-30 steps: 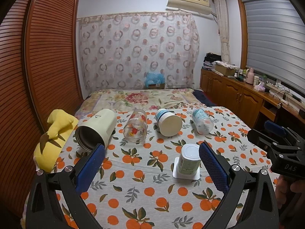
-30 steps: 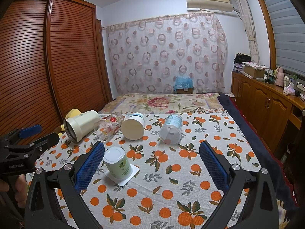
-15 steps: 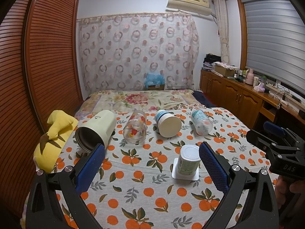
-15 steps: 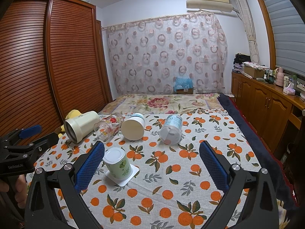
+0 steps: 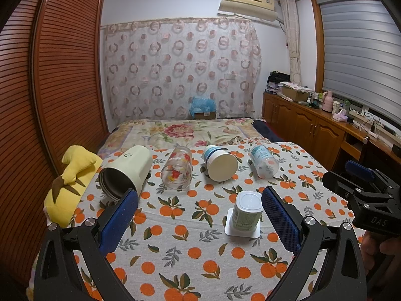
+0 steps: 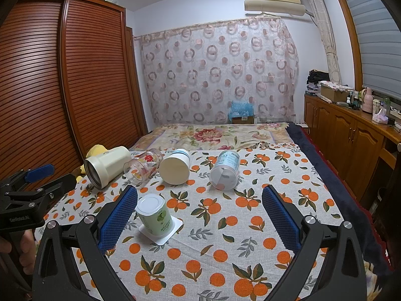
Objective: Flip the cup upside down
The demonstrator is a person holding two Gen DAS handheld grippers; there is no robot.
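Observation:
A green-labelled cup (image 5: 246,210) stands bottom-up on a white square coaster (image 5: 241,230) on the orange-print cloth; it also shows in the right wrist view (image 6: 155,214). My left gripper (image 5: 199,215) is open and empty, with the cup just inside its right finger. My right gripper (image 6: 199,215) is open and empty, with the cup close to its left finger. Each gripper body shows in the other's view: the right one (image 5: 371,200) and the left one (image 6: 27,195).
Behind the cup lie a cream tumbler (image 5: 125,171), a clear printed glass (image 5: 176,171), a white and blue cup (image 5: 220,164) and a pale blue cup (image 5: 263,161). A yellow plush toy (image 5: 72,180) lies at the left edge. Wooden cabinets (image 5: 313,130) stand on the right.
The left wrist view has drifted slightly, so the cup sits a little closer to its right finger. Nothing else has moved; both grippers stay open.

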